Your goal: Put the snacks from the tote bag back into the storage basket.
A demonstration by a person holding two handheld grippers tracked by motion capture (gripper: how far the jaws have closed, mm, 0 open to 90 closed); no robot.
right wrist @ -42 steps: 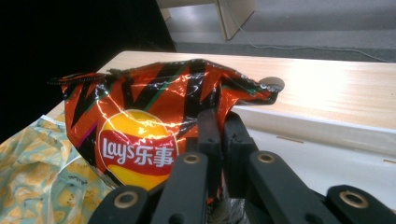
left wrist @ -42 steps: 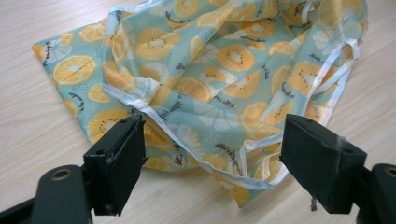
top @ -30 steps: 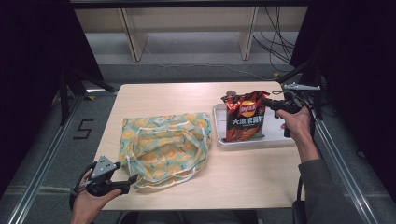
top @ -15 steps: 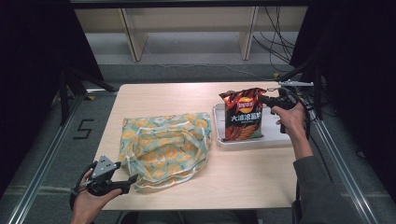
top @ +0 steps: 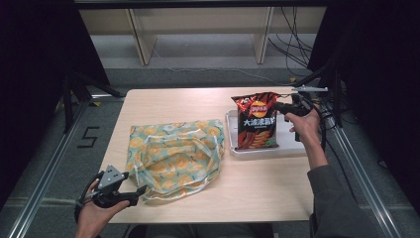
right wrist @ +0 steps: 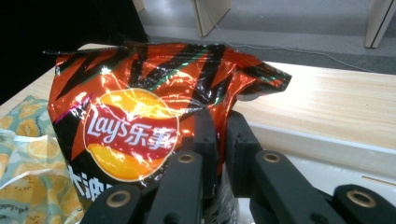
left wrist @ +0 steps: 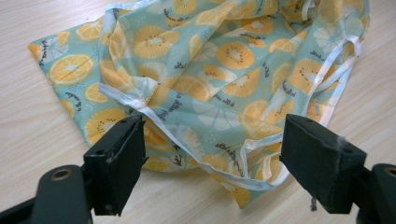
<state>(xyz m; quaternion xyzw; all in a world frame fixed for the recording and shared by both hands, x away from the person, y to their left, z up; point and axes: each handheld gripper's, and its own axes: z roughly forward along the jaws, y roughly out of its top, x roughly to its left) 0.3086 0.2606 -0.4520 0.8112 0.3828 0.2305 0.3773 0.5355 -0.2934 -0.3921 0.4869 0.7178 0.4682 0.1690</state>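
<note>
A red and black chip bag (top: 256, 121) stands upright in a white tray (top: 292, 148) at the table's right side. My right gripper (top: 277, 106) holds it by its upper right edge. In the right gripper view the jaws (right wrist: 222, 135) pinch the foil of the chip bag (right wrist: 140, 116); they have just been opening a little, with the foil still between them. A teal cloth bag (top: 173, 156) with an orange-slice print lies flat at the table's middle left. My left gripper (top: 141, 191) stands open at its near corner, and the cloth bag (left wrist: 224, 70) lies just beyond the fingertips (left wrist: 210, 154).
The wooden table (top: 173, 104) has bare room behind the cloth bag and in front of the tray. Metal rails run along both sides of the table, and cables hang at the right behind the right hand.
The right gripper has shifted slightly left with the chip bag, which now stands more upright in the tray. The left gripper and the cloth bag have not moved.
</note>
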